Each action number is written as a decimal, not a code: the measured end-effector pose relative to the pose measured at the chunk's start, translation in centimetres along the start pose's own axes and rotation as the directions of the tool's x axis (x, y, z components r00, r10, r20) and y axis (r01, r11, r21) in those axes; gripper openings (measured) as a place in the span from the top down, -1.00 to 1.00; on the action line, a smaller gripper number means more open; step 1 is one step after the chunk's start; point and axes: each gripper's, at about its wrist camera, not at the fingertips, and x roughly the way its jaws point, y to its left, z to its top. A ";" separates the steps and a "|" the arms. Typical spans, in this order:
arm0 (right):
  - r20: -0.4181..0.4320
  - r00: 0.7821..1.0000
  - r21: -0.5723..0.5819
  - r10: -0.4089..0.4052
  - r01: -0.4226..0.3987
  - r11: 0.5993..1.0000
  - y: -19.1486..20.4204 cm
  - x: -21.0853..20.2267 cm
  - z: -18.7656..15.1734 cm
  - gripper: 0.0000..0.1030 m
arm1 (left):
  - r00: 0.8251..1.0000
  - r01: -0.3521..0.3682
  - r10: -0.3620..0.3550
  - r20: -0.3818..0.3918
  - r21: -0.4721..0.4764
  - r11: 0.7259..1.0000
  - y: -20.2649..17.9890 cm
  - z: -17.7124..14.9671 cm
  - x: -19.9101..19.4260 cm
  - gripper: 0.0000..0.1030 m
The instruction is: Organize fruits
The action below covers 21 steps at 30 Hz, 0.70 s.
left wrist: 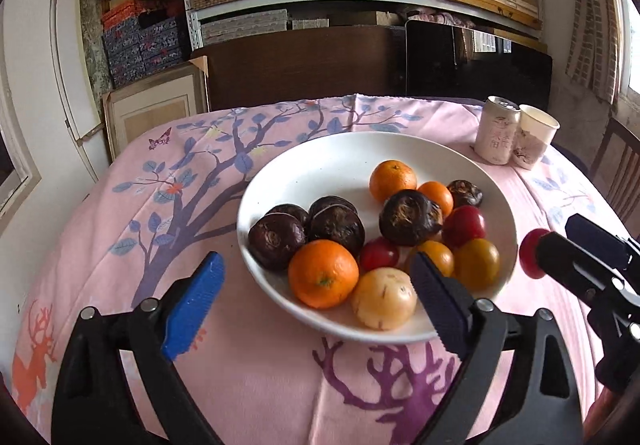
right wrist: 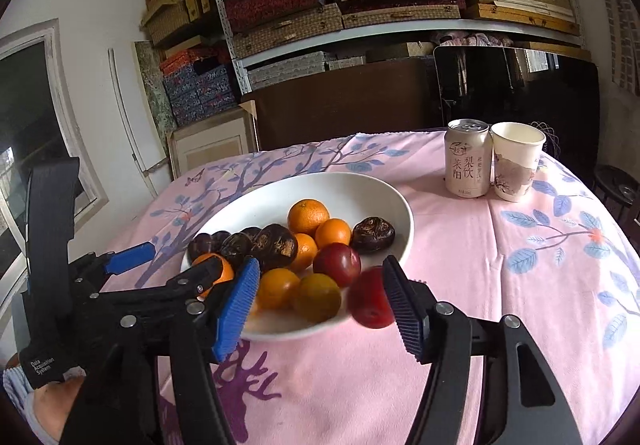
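— Shelves of woven boxes [right wrist: 400, 9] stand behind our table, which wears a pink cloth [right wrist: 500, 265] printed with branches. What do we have on it?

— Our white bowl [left wrist: 320, 161] sits near the front edge, heaped with oranges [left wrist: 323, 273], dark water chestnuts [left wrist: 336, 223] and red and yellow tomatoes [left wrist: 476, 263].

— And our right gripper [right wrist: 320, 301]?

— Its jaws are spread wide, nothing pinched. A red tomato [right wrist: 370, 303], blurred, lies against the inner face of the right-hand finger, just outside the bowl's front rim; we cannot tell whether it rests on the cloth.

— Our left gripper [left wrist: 316, 305]?

— Also spread wide, empty, its fingers straddling the bowl's near rim, with a pale round fruit [left wrist: 384, 299] between them. A can [right wrist: 468, 161] and paper cup [right wrist: 516, 165] touch at the far right corner.
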 end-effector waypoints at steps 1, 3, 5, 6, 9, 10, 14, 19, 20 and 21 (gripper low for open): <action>0.002 1.000 -0.008 -0.002 0.002 1.000 0.2 -0.7 -0.5 -0.32 | 1.000 -0.007 0.007 0.010 0.009 1.000 -0.2 -0.6 -0.9 -0.84; 0.001 1.000 -0.017 0.006 -0.006 1.000 0.7 -2.3 -1.6 -0.38 | 1.000 -0.011 0.011 0.014 0.026 1.000 -0.5 -1.8 -2.5 -0.87; 0.000 1.000 -0.030 0.014 -0.014 0.999 1.2 -3.7 -2.7 -0.44 | 1.000 -0.015 0.014 0.023 0.032 0.999 -0.5 -3.0 -4.1 -0.89; 0.004 1.000 -0.038 0.014 -0.014 0.999 1.5 -4.4 -3.2 -0.48 | 0.999 -0.017 0.016 0.028 0.029 0.999 -0.5 -3.6 -4.8 -0.90; 0.022 1.000 -0.062 0.018 -0.017 0.998 2.1 -6.4 -4.5 -0.55 | 0.999 -0.015 0.014 0.041 0.013 1.000 -0.1 -5.0 -6.8 -0.90; 0.023 1.000 -0.066 0.019 -0.018 0.998 2.1 -6.8 -4.9 -0.57 | 0.999 -0.014 0.013 0.047 0.008 1.000 0.1 -5.4 -7.3 -0.90; 0.000 1.000 -0.078 0.024 -0.024 0.997 2.5 -7.8 -6.2 -0.61 | 0.997 -0.017 0.016 0.071 0.009 1.000 0.4 -6.5 -8.9 -0.90; 0.021 1.000 -0.070 0.012 -0.010 0.997 2.5 -8.5 -6.5 -0.80 | 0.995 -0.016 0.014 0.098 0.016 1.000 0.3 -6.6 -9.9 -0.90; 0.023 1.000 -0.070 0.010 -0.008 0.998 2.4 -8.5 -6.4 -0.82 | 0.995 -0.018 0.017 0.099 0.016 1.000 0.2 -6.6 -10.0 -0.91; 0.022 1.000 -0.071 0.007 -0.005 0.997 2.5 -8.5 -6.4 -0.87 | 0.995 -0.020 0.018 0.099 0.017 1.000 0.1 -6.7 -10.1 -0.91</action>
